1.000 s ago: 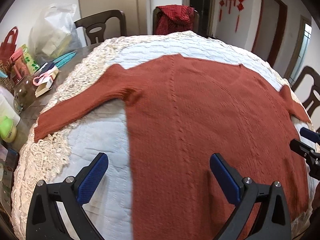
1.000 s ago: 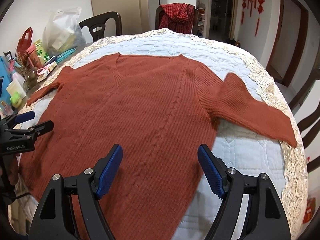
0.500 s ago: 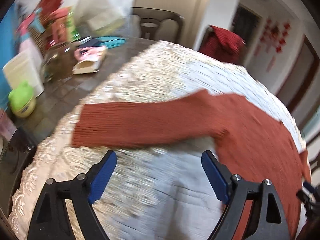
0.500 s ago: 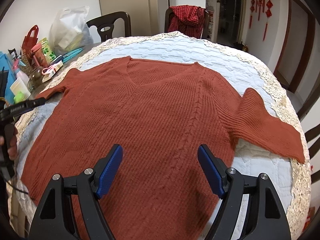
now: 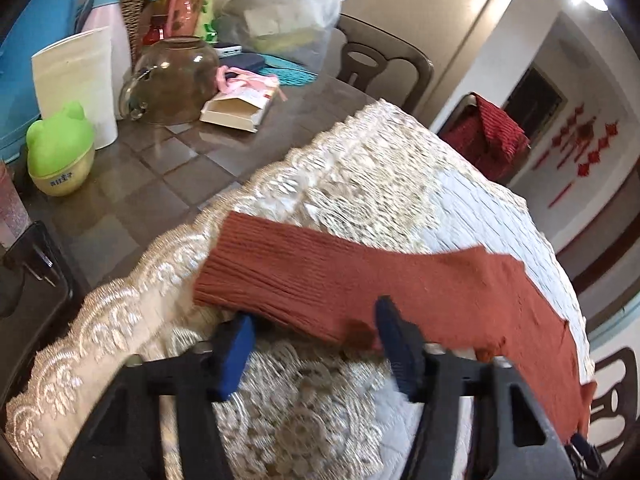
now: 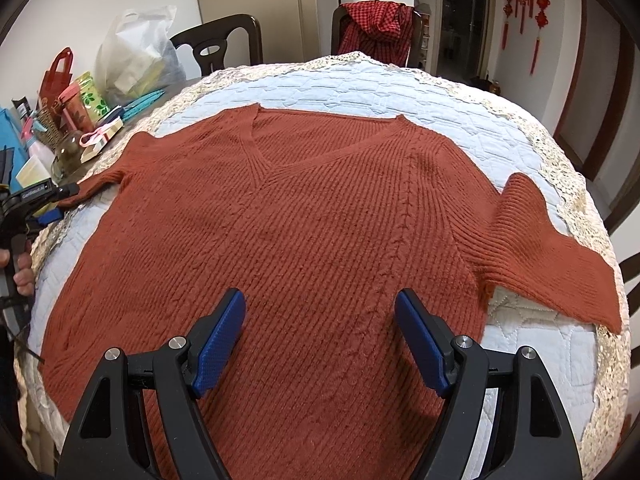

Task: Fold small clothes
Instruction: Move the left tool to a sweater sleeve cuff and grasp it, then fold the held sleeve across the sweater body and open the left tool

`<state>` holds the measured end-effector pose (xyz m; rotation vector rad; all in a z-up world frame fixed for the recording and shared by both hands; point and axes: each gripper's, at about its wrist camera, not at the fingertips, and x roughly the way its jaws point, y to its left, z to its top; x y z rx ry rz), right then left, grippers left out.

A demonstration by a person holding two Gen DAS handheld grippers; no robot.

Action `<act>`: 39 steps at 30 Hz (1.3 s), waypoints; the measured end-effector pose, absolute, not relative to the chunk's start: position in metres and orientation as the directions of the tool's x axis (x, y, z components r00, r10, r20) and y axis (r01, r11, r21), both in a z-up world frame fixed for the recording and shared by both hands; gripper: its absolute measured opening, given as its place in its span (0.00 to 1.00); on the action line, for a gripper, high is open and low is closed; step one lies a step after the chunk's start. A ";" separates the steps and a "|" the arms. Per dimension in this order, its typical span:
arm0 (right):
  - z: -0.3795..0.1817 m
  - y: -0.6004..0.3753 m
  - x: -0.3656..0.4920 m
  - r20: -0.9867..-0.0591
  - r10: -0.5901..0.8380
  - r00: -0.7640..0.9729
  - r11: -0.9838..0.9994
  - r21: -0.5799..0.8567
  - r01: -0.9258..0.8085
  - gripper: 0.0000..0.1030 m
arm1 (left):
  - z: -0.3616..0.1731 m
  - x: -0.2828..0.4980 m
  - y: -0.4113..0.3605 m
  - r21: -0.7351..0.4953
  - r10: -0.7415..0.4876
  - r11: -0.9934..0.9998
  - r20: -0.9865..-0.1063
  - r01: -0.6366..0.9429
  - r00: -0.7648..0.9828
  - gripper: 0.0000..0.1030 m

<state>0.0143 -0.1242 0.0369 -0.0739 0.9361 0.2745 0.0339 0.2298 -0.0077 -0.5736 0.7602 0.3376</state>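
Note:
A rust-red knit V-neck sweater (image 6: 304, 240) lies flat, front up, on a quilted white cloth. Its left sleeve (image 5: 320, 276) stretches toward the lace edge. My left gripper (image 5: 316, 332) is open, its blue pads at the near edge of that sleeve close to the cuff; it also shows in the right wrist view (image 6: 44, 200) at the sleeve end. My right gripper (image 6: 320, 340) is open and empty, hovering over the sweater's lower body. The right sleeve (image 6: 556, 256) lies out to the right.
The cloth has a lace border (image 5: 132, 320). Left of it on the dark table (image 5: 160, 168) stand a glass bowl (image 5: 172, 80), a green frog jar (image 5: 60, 148), a white container (image 5: 76, 80), a small box (image 5: 240, 108) and a plastic bag (image 6: 136, 56). Chairs (image 6: 376, 28) stand behind.
My left gripper has swung left from over the sweater body and come down to the left sleeve near its cuff. My right gripper has drawn back slightly, still open.

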 end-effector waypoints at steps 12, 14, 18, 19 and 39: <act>0.040 -0.135 0.012 -0.790 0.226 0.571 0.963 0.094 -0.251 0.75 | 0.058 0.057 0.193 -0.338 0.005 0.898 -0.630 -0.280 0.777 0.07; 0.041 -0.137 0.011 -0.787 0.229 0.573 0.964 0.099 -0.248 0.75 | 0.078 0.066 0.165 -0.343 -0.071 0.924 -0.590 -0.170 0.804 0.07; 0.043 -0.141 0.009 -0.783 0.231 0.578 0.965 0.108 -0.239 0.75 | 0.097 0.087 0.101 -0.345 -0.236 0.938 -0.552 0.039 0.800 0.07; 0.043 -0.142 0.009 -0.782 0.230 0.579 0.966 0.109 -0.236 0.75 | 0.096 0.091 0.084 -0.348 -0.277 0.934 -0.551 0.085 0.787 0.07; 0.049 -0.129 0.053 -0.758 0.407 0.510 0.913 0.330 -0.238 0.47 | 0.048 0.102 0.081 -0.254 -0.233 0.964 -0.665 0.079 0.709 0.37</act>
